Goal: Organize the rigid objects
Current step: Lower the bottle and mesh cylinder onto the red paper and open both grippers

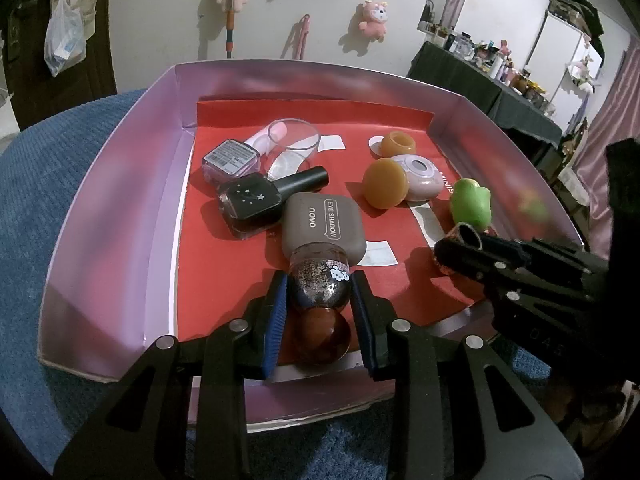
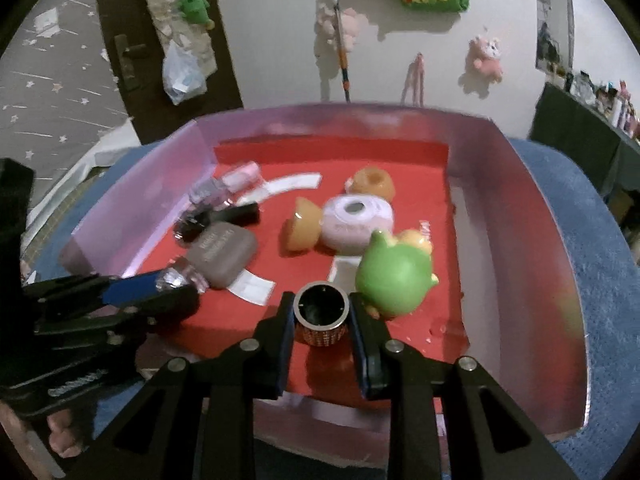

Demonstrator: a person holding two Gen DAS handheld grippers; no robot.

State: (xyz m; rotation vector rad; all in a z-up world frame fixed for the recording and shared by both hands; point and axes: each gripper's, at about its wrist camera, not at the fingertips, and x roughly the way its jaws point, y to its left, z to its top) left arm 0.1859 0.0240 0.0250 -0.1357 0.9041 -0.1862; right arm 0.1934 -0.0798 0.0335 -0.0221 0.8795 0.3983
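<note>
My left gripper point(image 1: 319, 285) is shut on a glittery bottle point(image 1: 320, 284) with a round brown cap, held low over the red floor of a pink-walled box point(image 1: 120, 200). The bottle's base touches a brown eye shadow case point(image 1: 322, 228). In the right wrist view my right gripper point(image 2: 321, 309) is shut on a small studded cylinder point(image 2: 321, 312) with a dark hollow top, close beside a green toy point(image 2: 394, 276). The same cylinder point(image 1: 464, 238) shows at the right gripper's tip in the left wrist view. The left gripper point(image 2: 176, 284) enters that view from the left.
The box holds a black nail polish bottle point(image 1: 256, 200), a clear bottle with a barcode point(image 1: 232, 160), a clear round lid point(image 1: 294, 136), two orange pieces point(image 1: 386, 188), a pale pink round case point(image 1: 420, 176). It rests on blue cloth point(image 1: 60, 160). Plush toys hang on the wall.
</note>
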